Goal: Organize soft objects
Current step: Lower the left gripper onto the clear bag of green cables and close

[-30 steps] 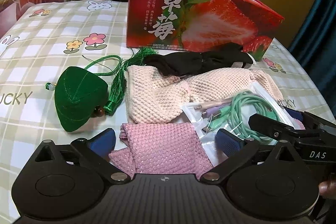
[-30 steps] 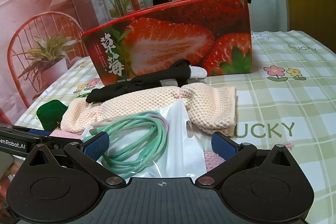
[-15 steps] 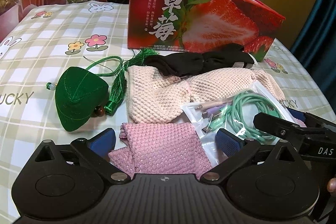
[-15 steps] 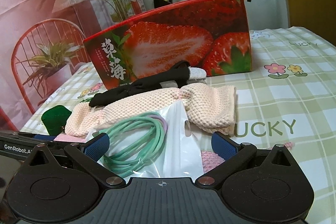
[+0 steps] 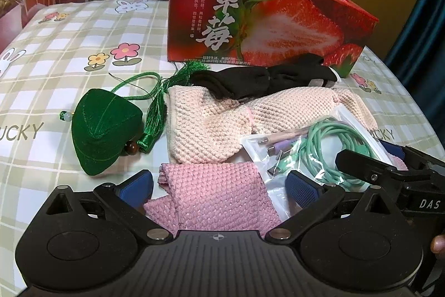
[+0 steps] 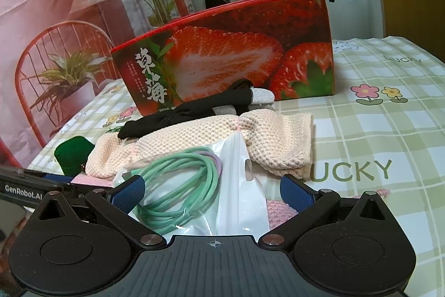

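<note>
Left wrist view shows the left gripper [image 5: 218, 187] with its blue-padded fingers [image 5: 135, 187] spread wide, straddling the near end of a pink knitted cloth [image 5: 219, 196] without pinching it. Just beyond lies a cream knitted cloth [image 5: 205, 127], with a black fabric piece [image 5: 264, 80] draped over its far edge. To the left a green stuffed pouch [image 5: 101, 132] with a tassel [image 5: 155, 113] sits on the checked tablecloth [image 5: 55, 54]. At the far side stands the red strawberry box [image 5: 264, 27], open at the top.

From the right wrist view, the right gripper [image 6: 213, 192] also has its fingers apart, one on each side of a clear plastic bag [image 6: 236, 185] holding a coiled mint-green cable [image 6: 180, 185]; whether the pads touch the bag is hard to judge. This bag overlaps the cream cloth, and pink knit peeks out beside the right finger.
</note>
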The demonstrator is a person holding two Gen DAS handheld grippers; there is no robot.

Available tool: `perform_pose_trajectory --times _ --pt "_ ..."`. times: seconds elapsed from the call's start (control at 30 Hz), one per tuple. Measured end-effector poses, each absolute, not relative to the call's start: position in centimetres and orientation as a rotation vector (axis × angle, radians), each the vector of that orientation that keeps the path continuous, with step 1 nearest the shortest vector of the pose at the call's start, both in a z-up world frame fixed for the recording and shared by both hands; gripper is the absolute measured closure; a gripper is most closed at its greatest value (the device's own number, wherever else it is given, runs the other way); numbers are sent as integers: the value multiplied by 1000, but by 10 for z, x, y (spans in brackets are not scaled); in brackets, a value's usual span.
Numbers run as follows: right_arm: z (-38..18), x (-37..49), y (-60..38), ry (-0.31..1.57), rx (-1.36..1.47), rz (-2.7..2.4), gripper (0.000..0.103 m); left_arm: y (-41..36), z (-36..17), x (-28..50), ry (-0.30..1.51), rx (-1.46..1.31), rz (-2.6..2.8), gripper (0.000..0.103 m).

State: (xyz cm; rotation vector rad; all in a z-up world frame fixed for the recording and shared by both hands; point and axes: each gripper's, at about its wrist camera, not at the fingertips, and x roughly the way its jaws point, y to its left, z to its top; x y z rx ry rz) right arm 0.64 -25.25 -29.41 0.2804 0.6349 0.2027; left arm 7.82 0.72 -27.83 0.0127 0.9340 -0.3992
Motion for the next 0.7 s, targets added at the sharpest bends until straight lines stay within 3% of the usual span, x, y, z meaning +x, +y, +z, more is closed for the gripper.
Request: perform_pose_trajectory --times 0.13,0.37,0.57,0.7 --pt "-289 8 -255 672 285 190 0 11 -275 80 956 0 -373 2" --pt "-280 1 -253 663 198 158 5 15 -260 70 920 4 -391 19" --pt "-272 -4 -245 659 131 187 25 11 -249 62 896 -1 -427 33" --pt "-270 -4 -245 670 148 212 35 5 -244 59 899 -18 -476 36"
